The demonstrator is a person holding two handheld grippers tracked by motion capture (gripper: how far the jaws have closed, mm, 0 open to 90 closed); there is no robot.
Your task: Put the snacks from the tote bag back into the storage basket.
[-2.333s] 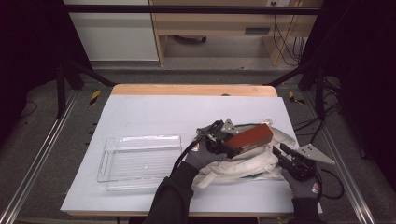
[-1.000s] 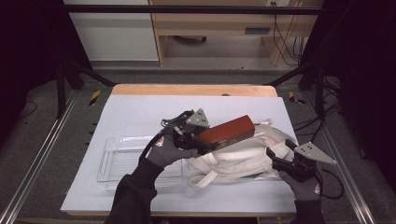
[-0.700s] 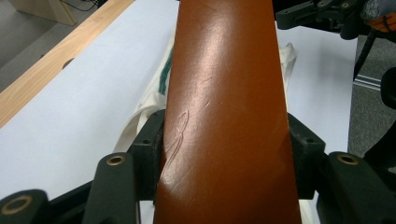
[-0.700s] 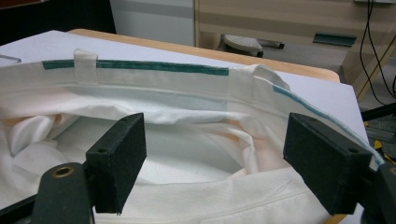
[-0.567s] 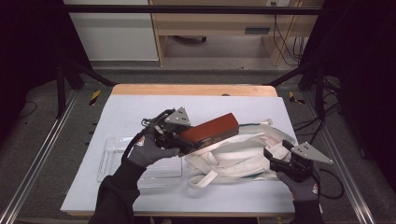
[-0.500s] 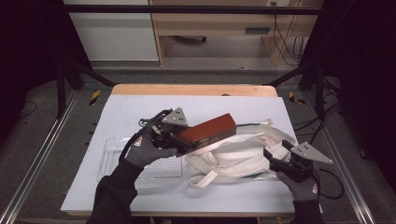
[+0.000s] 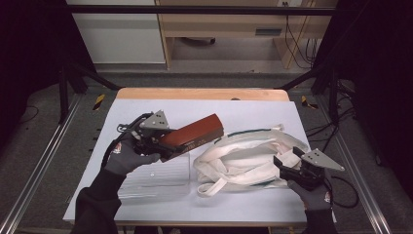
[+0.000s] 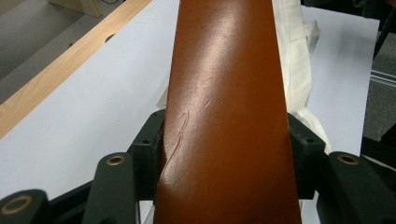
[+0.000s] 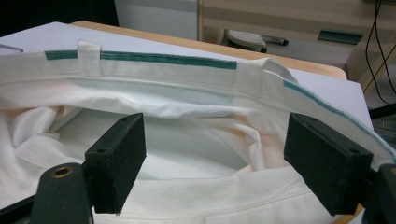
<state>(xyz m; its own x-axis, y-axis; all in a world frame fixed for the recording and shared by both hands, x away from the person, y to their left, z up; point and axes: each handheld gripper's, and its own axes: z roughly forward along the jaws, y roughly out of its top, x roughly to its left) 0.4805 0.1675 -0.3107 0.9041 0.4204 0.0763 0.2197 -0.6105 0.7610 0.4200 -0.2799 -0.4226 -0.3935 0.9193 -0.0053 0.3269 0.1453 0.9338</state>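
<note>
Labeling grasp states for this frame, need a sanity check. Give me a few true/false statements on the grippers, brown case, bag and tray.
1. The left gripper is shut on the brown case. True.
2. The case lies flat inside the clear tray. False: it is held in the air, above the tray's far edge.
3. The right gripper has its jaws open at the white bag. True.
4. The bag is inside the tray. False: it lies on the table, beside the tray.
5. The bag has green trim along its rim. True.
</note>
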